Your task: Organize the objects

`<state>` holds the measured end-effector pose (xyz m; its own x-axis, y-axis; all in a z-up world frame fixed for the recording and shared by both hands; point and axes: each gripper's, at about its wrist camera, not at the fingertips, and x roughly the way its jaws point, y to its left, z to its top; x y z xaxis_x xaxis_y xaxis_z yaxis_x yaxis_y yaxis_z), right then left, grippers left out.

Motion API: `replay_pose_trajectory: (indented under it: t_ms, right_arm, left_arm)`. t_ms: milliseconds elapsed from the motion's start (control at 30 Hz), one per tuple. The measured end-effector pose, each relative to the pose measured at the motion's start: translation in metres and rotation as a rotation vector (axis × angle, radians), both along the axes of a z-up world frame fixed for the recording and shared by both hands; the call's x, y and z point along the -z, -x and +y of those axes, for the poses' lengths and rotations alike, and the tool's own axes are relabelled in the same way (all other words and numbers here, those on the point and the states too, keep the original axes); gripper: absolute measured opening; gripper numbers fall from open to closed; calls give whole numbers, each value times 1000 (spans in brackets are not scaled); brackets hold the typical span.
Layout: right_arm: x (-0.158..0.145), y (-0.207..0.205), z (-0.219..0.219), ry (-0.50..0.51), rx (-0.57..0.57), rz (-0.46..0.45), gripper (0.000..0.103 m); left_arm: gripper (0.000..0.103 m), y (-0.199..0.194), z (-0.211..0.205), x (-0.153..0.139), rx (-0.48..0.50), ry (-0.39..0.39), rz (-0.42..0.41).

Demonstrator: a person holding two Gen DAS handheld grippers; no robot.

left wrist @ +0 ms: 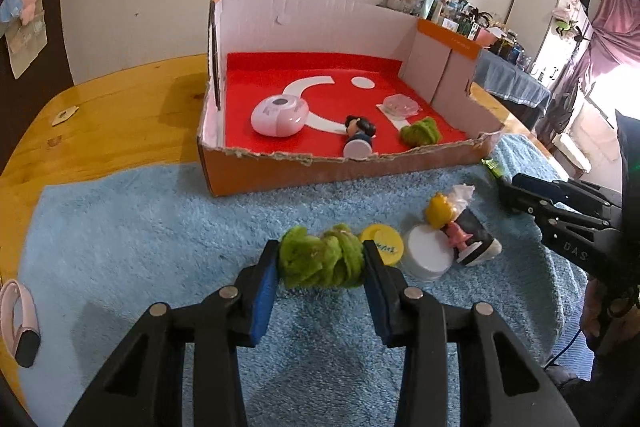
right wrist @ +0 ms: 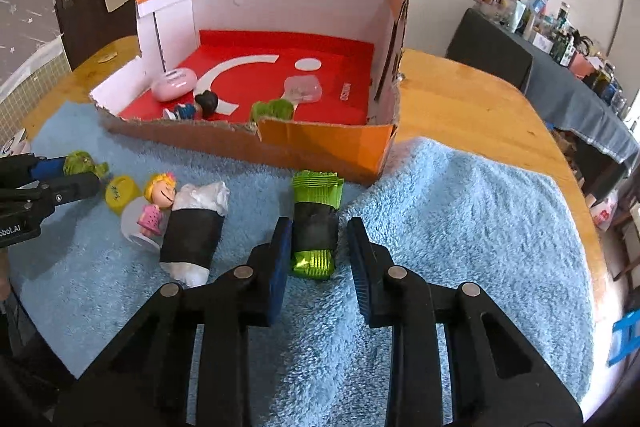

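Observation:
In the left wrist view my left gripper (left wrist: 321,247) is shut on a green fuzzy scrunchie (left wrist: 320,263) that rests on the blue towel (left wrist: 140,247). In the right wrist view my right gripper (right wrist: 318,227) straddles a green-and-black wrapped packet (right wrist: 314,227). Its left pad touches the packet and a small gap shows at the right pad. The orange cardboard box (left wrist: 332,159) with a red floor stands behind and holds a pink round device (left wrist: 280,115), a dark-haired figurine (left wrist: 360,135), a second green scrunchie (left wrist: 420,131) and a clear case (left wrist: 400,105).
Between the grippers lie a yellow cap (right wrist: 120,193), a white lid (left wrist: 426,255), a blonde figurine (right wrist: 158,203) and a black roll stuffed with white tissue (right wrist: 196,231). The wooden table (right wrist: 460,107) curves away on the right. A pink-and-white item (left wrist: 20,323) lies at the left edge.

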<state>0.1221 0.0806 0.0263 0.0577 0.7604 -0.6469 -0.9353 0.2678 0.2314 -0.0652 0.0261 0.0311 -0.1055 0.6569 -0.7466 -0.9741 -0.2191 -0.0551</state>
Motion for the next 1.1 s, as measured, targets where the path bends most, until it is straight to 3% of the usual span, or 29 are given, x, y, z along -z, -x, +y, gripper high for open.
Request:
replay_pose_trajectory:
  t_ms: [33, 533, 900, 1033, 1100]
  right_arm:
    - [-2, -1, -1, -4, 8, -9, 21]
    - [-7, 3, -2, -36, -41, 37, 21]
    - [6, 5, 7, 3, -63, 81, 21]
    - [7, 4, 8, 9, -61, 84, 23]
    - [8, 3, 9, 19, -59, 88, 28]
  left_arm:
    - [42, -1, 0, -1, 2, -3, 3]
    - [42, -2, -2, -2, 6, 1, 3]
    - [44, 7, 1, 10, -21, 41, -18]
    - [49, 7, 1, 12, -15, 44, -20]
    - [58, 7, 1, 12, -9, 45, -19]
